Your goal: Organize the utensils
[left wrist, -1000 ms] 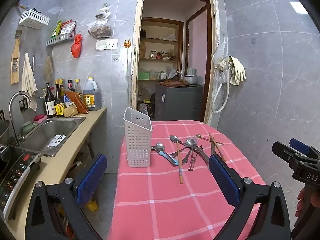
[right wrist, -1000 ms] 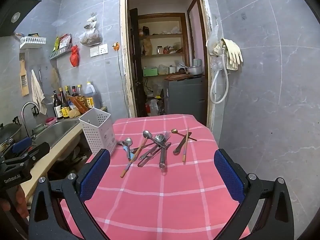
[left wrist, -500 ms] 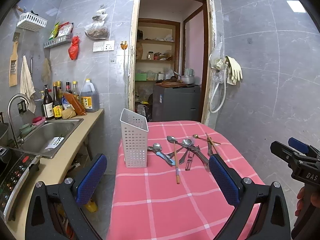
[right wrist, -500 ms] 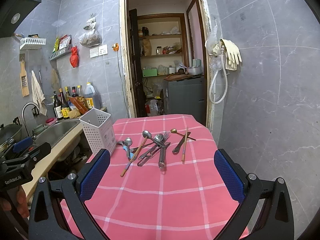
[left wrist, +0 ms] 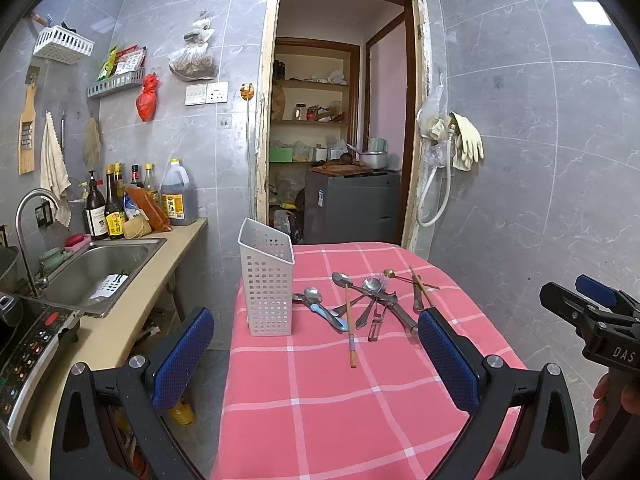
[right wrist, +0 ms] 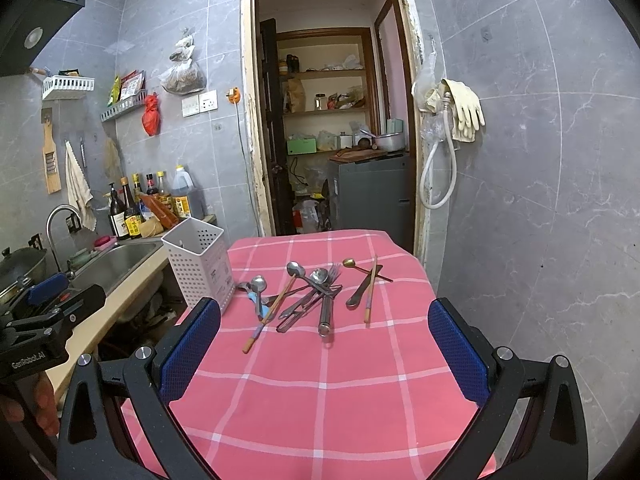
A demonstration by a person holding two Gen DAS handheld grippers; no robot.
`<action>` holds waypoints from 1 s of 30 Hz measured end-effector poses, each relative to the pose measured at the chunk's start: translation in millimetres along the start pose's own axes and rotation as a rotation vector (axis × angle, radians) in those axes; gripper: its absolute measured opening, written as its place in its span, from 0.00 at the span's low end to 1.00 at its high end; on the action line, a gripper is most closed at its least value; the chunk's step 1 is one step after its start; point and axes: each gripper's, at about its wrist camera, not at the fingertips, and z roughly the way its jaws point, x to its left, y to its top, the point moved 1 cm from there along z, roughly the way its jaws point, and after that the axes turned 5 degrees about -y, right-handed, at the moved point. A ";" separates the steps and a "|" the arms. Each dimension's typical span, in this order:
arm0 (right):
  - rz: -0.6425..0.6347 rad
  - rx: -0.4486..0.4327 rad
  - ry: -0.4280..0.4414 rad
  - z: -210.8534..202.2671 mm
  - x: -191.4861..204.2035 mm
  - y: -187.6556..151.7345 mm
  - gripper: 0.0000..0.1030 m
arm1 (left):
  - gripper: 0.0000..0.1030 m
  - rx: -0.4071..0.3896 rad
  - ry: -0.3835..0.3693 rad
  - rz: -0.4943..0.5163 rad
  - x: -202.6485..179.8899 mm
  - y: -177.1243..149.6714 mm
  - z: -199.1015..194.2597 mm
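Note:
A pile of utensils [left wrist: 370, 300] lies on the pink checked tablecloth [left wrist: 340, 400]: spoons, a fork, chopsticks, a blue-handled spoon [left wrist: 320, 304]. It also shows in the right wrist view [right wrist: 316, 292]. A white perforated utensil holder [left wrist: 267, 280] stands upright at the table's left edge, also in the right wrist view [right wrist: 200, 264]. My left gripper [left wrist: 316, 360] is open and empty, short of the pile. My right gripper [right wrist: 324, 356] is open and empty, above the near part of the table.
A counter with a steel sink [left wrist: 96, 268], bottles [left wrist: 116, 208] and a cooktop [left wrist: 28, 336] runs along the left. An open doorway [left wrist: 340, 140] with shelves is behind the table. A hose and gloves [left wrist: 460, 144] hang on the right wall.
Both views have shifted slightly; the table and utensils sit a little lower and closer in the left wrist view. Both grippers stay open and empty.

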 end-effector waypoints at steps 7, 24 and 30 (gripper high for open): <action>0.004 -0.004 -0.001 -2.6 0.8 2.5 0.99 | 1.00 -0.003 0.001 0.002 -2.9 1.6 -3.1; 0.007 0.009 0.002 0.5 -4.3 6.4 0.99 | 1.00 0.006 -0.006 0.004 -10.0 5.3 -1.1; 0.009 0.017 0.000 6.8 -2.5 8.2 0.99 | 1.00 0.017 -0.013 0.003 6.0 3.0 8.7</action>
